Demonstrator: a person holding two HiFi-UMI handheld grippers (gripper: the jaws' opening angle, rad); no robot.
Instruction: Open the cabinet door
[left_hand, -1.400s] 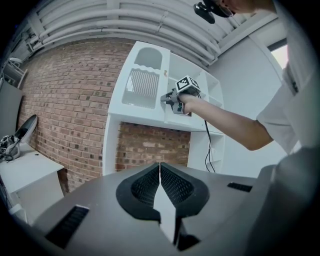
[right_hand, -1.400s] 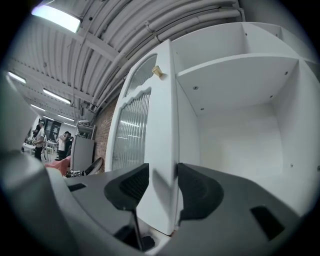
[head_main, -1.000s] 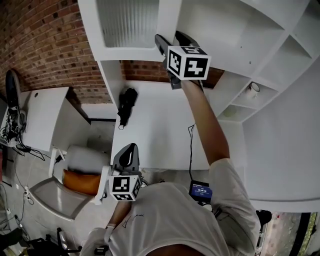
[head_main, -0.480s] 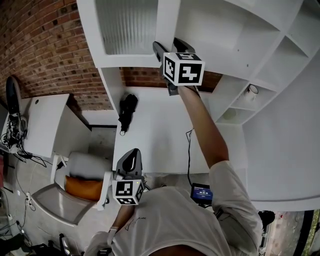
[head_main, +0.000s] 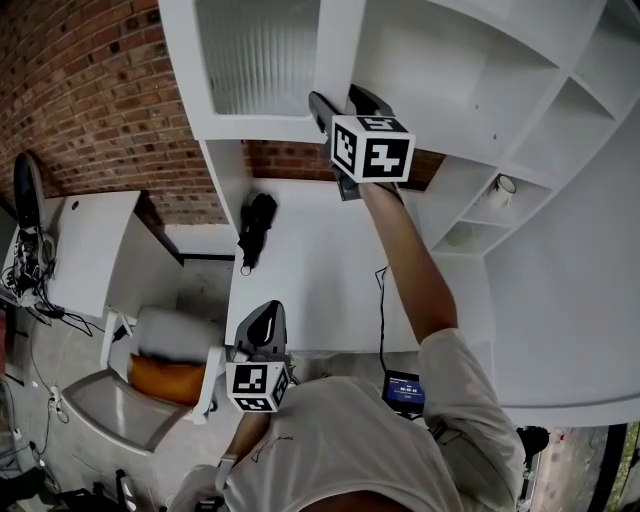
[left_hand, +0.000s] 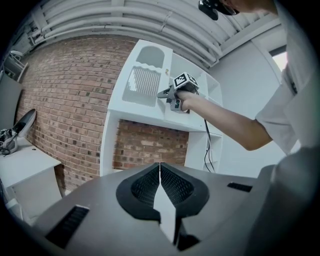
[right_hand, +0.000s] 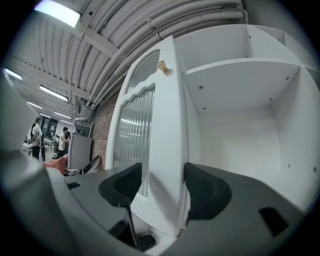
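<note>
To my far left runs the brick wall (head_main: 90, 90), and below it a chair with an orange cushion (head_main: 165, 365) stands beside the white worktop (head_main: 310, 270). My left gripper (head_main: 262, 318) hangs low over the near edge of that worktop; its own view shows the jaws pressed together with nothing between them, pointing toward the brick at the back. A dark object I cannot identify (head_main: 255, 225) lies on the worktop's left part. Above, the cabinet door (head_main: 260, 60), white-framed with a ribbed glass panel, stands swung away from the cabinet, so the compartment to its right shows bare. My right arm reaches up and the right gripper (head_main: 340, 97) sits at the door's lower free edge. In the right gripper view the jaws are apart, one on each side of that edge, and I cannot tell whether the pads press it. A small wooden knob (right_hand: 161, 66) sits high on the door. Further right, a cup (head_main: 505, 185) stands in a shelf compartment.
</note>
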